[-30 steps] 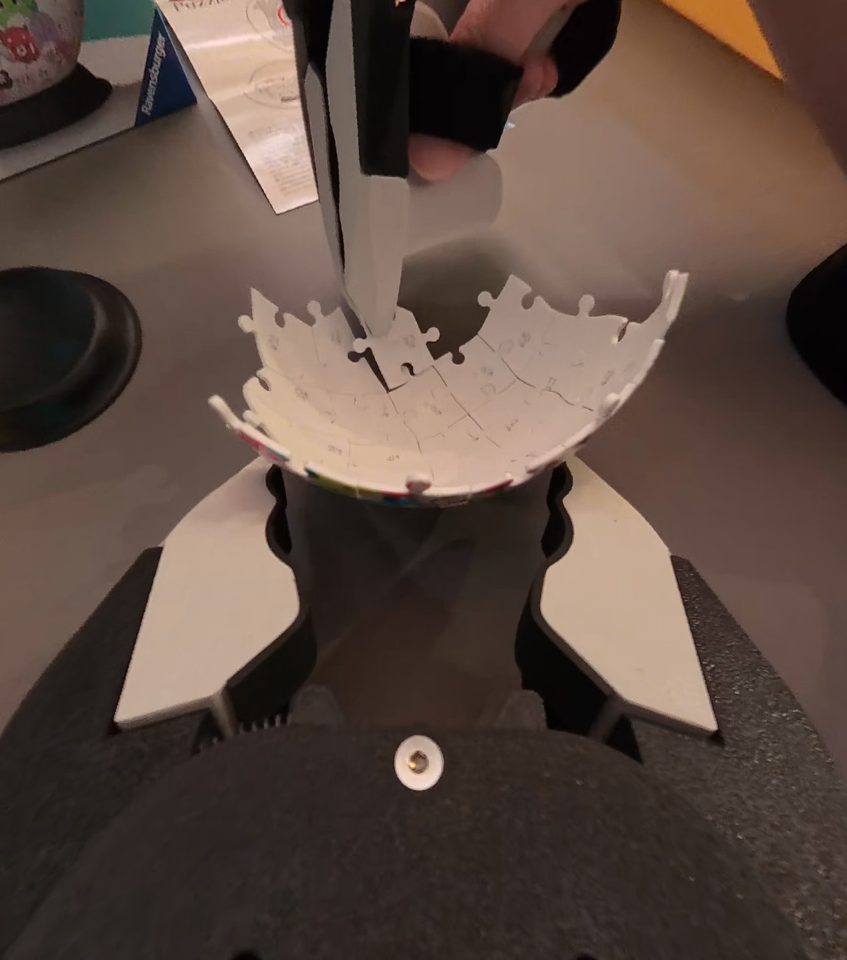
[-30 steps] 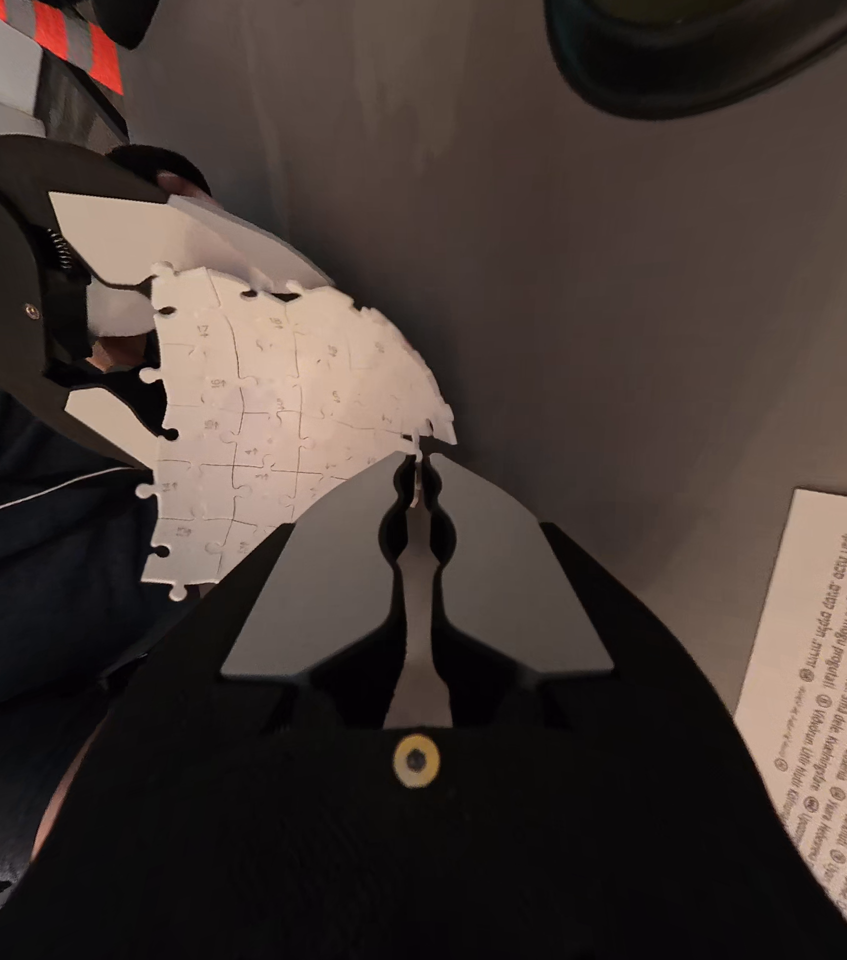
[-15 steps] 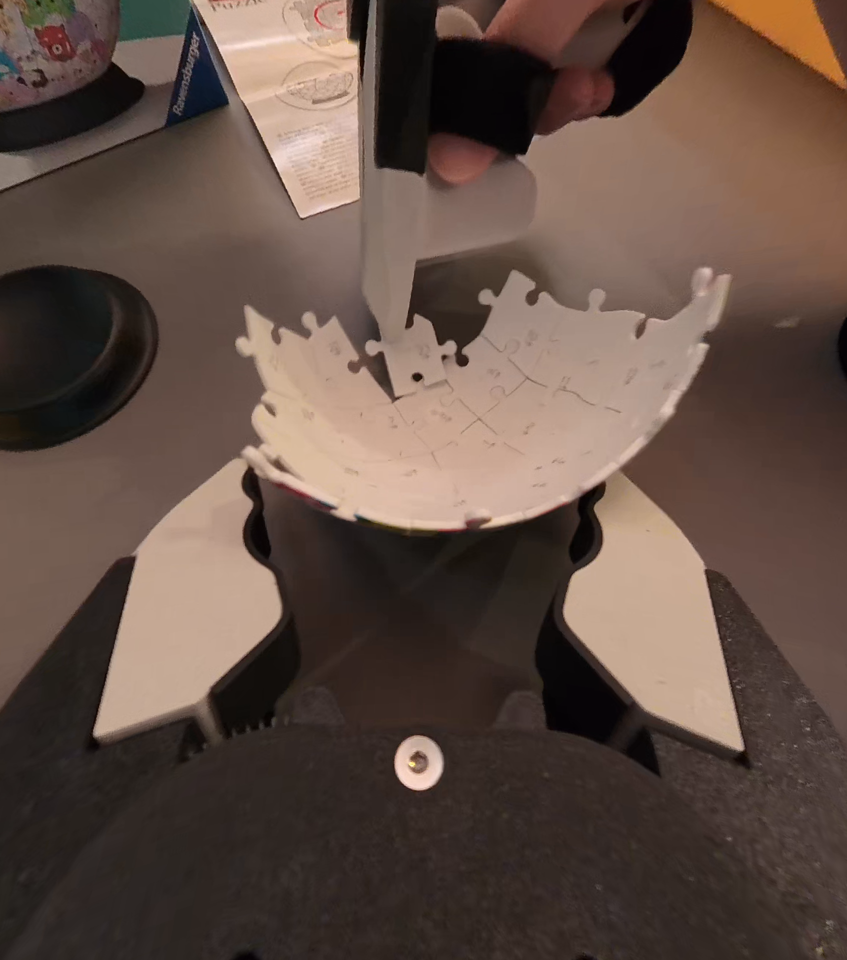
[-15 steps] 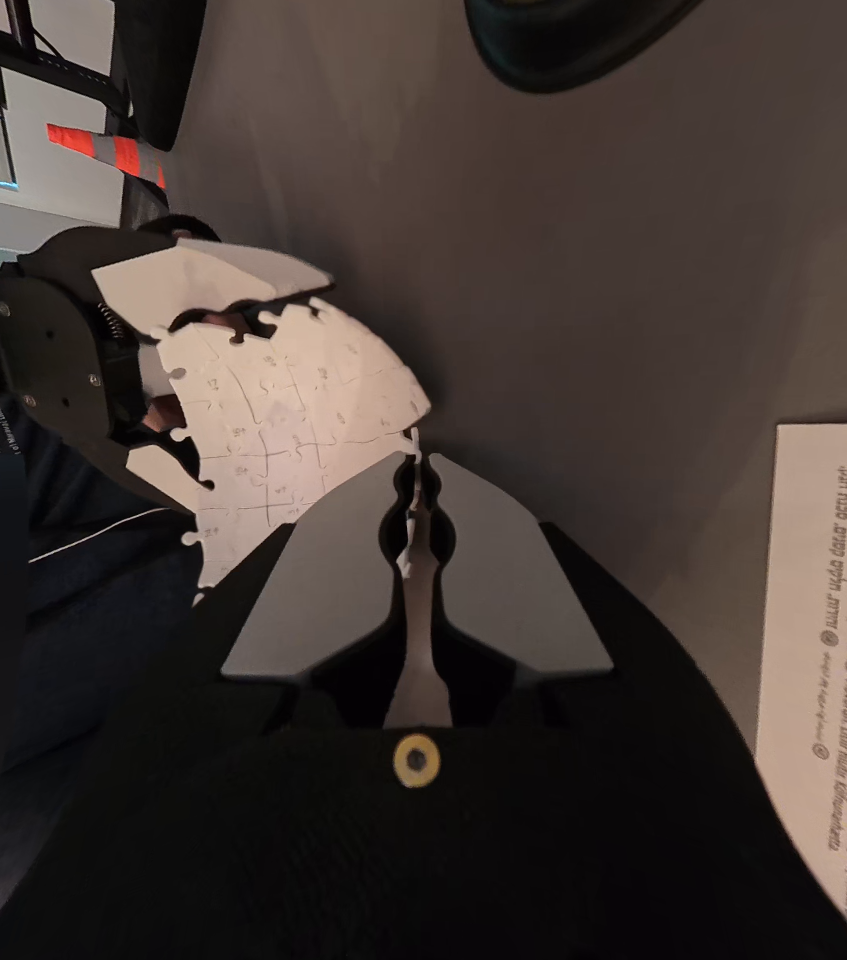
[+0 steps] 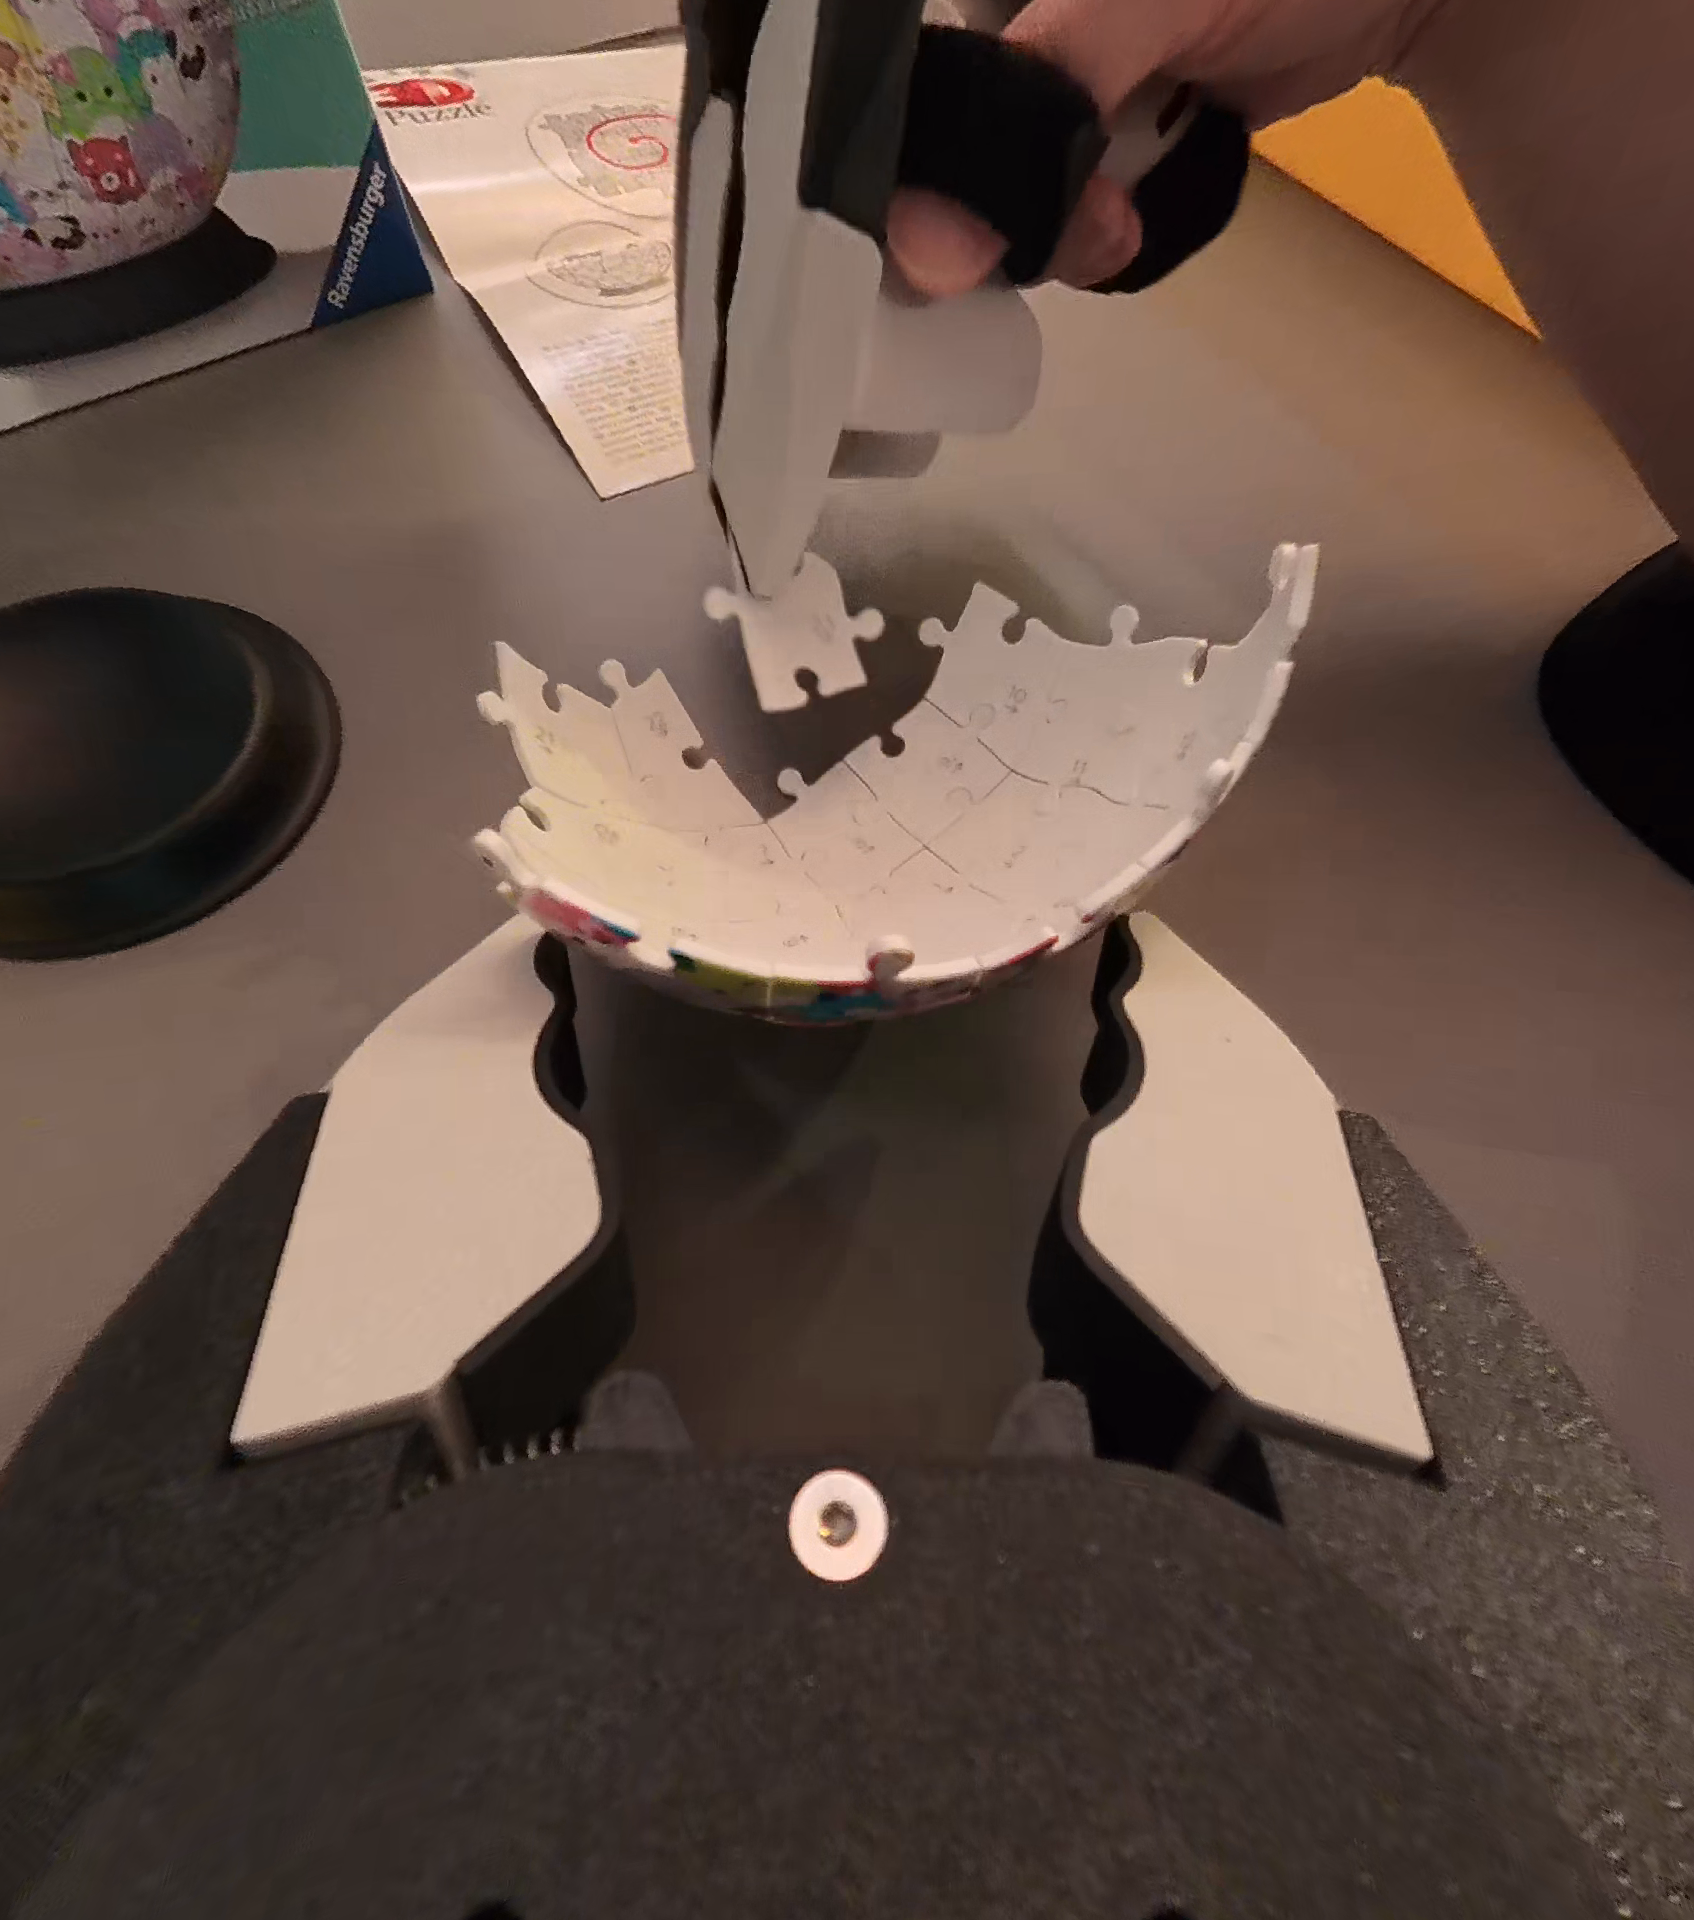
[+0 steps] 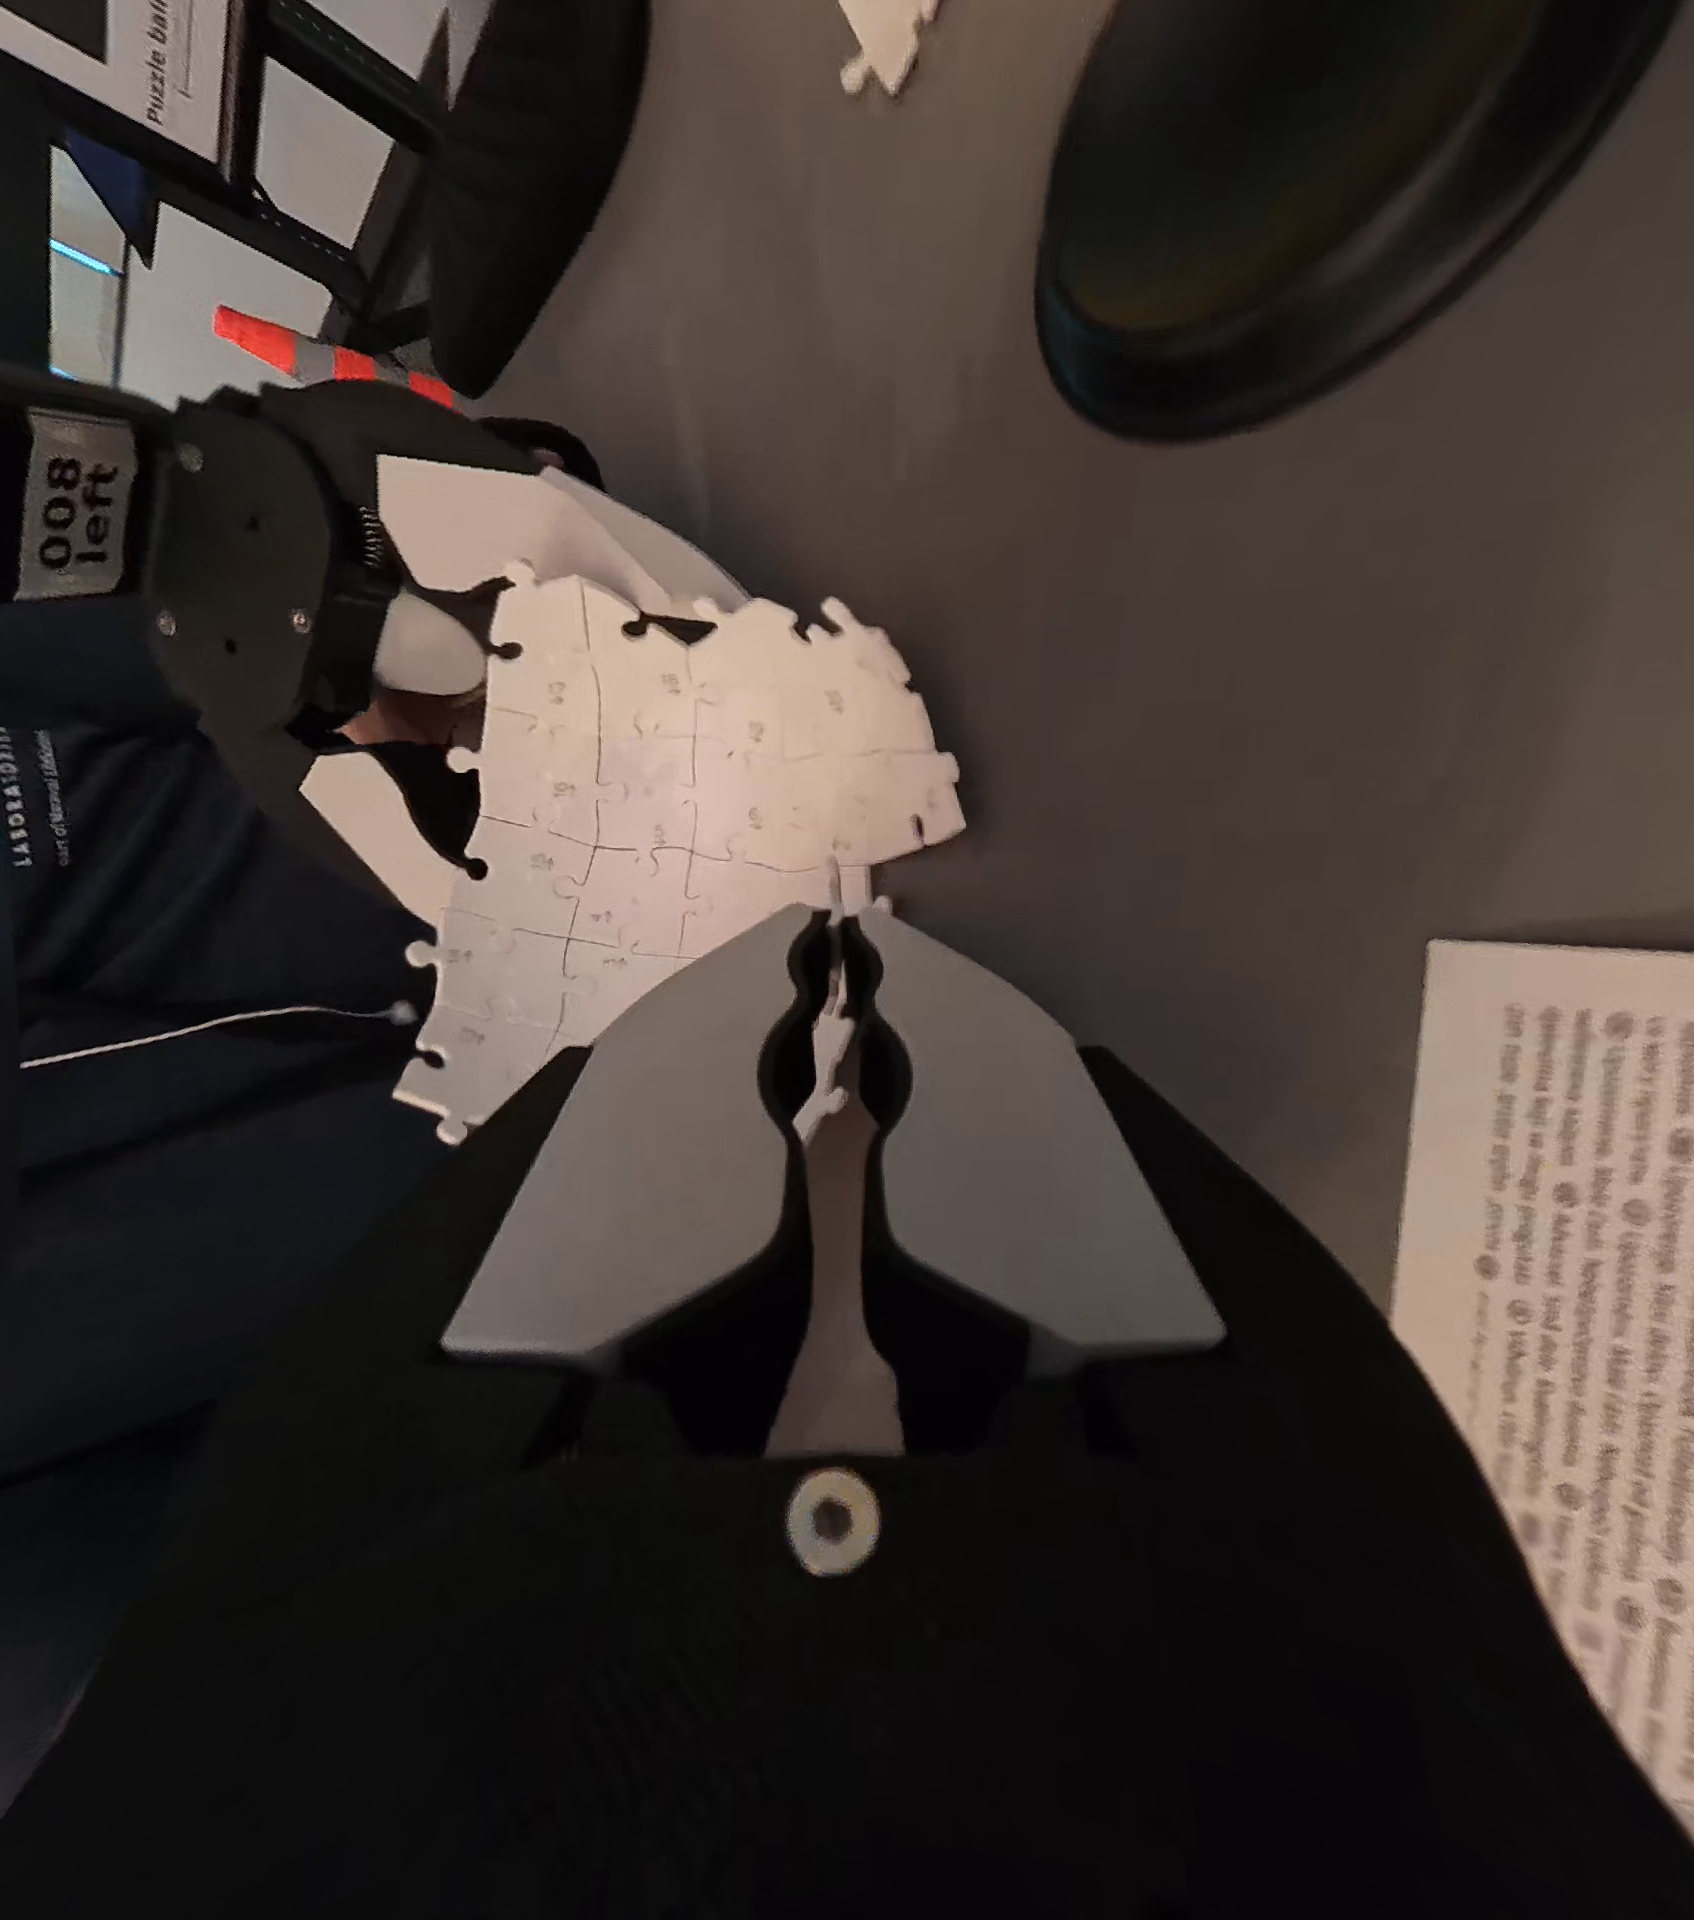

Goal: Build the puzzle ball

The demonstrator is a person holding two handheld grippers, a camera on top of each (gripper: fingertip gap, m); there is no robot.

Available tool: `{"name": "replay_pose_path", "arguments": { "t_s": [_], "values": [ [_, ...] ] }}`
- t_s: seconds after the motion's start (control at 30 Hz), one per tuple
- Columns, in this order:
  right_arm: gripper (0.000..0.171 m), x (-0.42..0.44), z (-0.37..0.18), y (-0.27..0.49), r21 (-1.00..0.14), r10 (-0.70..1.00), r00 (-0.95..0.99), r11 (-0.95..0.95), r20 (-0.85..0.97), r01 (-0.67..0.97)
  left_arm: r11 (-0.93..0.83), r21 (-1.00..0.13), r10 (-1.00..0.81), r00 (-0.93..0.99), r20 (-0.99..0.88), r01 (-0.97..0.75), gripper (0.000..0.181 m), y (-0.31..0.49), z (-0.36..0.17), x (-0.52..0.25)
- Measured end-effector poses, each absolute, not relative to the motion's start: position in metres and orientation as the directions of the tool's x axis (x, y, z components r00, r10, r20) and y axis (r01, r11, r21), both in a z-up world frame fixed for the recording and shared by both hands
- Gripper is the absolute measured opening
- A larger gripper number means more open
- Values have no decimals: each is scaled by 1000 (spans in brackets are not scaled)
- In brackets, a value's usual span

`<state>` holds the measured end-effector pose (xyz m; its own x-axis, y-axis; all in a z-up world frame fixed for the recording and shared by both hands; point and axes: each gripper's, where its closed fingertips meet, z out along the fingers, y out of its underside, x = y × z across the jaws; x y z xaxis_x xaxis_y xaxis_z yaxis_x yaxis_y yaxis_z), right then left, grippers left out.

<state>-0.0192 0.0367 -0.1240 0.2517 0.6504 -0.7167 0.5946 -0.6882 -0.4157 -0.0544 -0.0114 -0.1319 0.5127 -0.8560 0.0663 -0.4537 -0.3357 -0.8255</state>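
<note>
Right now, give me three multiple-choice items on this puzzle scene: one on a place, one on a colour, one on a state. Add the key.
1. Where is the loose piece?
A. locked into the shell
B. above the gap in the shell's far rim
C. flat on the table

2. What colour is the inside of the partial shell?
A. white
B. black
C. yellow

3. How is the right gripper?
A. wide open, empty
B. shut on the loose piece
C. shut on the black stand

Key: 1 B, it hangs clear of the notch below it; 2 A, the concave face is white, colour only on the outside; 3 B, its fingertips pinch the piece's edge, while the left gripper cradles the shell.
</note>
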Motion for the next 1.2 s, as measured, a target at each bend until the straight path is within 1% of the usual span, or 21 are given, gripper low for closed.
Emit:
{"name": "replay_pose_path", "arguments": {
  "t_s": [0.07,0.17,0.27,0.4,0.57,0.77,0.87,1.0,1.2],
  "values": [
    [3,-21,-122,38,-456,689,215,-649,-692,609,-331,-825,-865,497,71,-458,95,-11,-132,-56],
    [3,-25,-128,37,-491,768,171,-546,-617,678,-331,-823,-878,471,88,-462,95,-11,-132,-57],
    [3,-30,-130,31,-473,769,127,-504,-626,723,-331,-821,-889,444,107,-465,94,-11,-132,-59],
    [3,-29,-137,33,-434,766,148,-500,-626,750,-338,-817,-894,430,124,-466,94,-10,-131,-59],
    [3,-27,-143,35,-426,791,155,-470,-592,773,-315,-810,-906,409,103,-495,94,-9,-132,-57],
    [4,-25,-146,39,-402,784,186,-488,-592,775,-309,-813,-916,384,115,-493,90,-10,-128,-54],
    [4,-26,-147,39,-409,792,178,-476,-584,779,-319,-816,-915,381,132,-482,89,-8,-126,-53],
    [9,-23,-154,40,-385,798,206,-477,-566,790,-343,-822,-908,383,167,-455,88,-6,-124,-52],
    [11,-23,-155,38,-401,842,193,-425,-504,811,-343,-820,-910,380,168,-458,88,-6,-123,-50]
  ]
}}
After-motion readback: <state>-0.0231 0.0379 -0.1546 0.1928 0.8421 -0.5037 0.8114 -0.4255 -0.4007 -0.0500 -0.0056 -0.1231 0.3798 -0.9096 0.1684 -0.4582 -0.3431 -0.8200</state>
